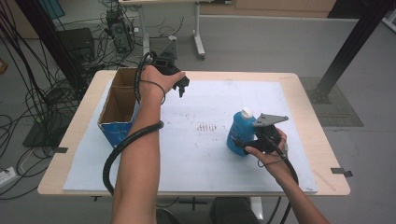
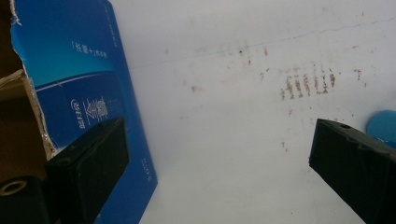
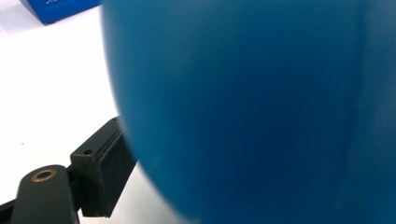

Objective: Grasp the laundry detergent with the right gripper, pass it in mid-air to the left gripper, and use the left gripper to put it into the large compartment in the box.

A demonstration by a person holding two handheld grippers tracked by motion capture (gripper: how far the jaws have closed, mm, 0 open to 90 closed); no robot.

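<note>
Scuffed white sheeting (image 1: 196, 154) covers the pale wooden table, a torn blue cardboard box (image 1: 119, 105) at left. Beside it, the left gripper (image 1: 181, 86) hovers, jaws spread wide, empty. Rightward, the right gripper (image 1: 243, 142) apparently pinches a smooth, rounded blue plastic bottle (image 1: 239, 128), white-capped, upright.
</note>
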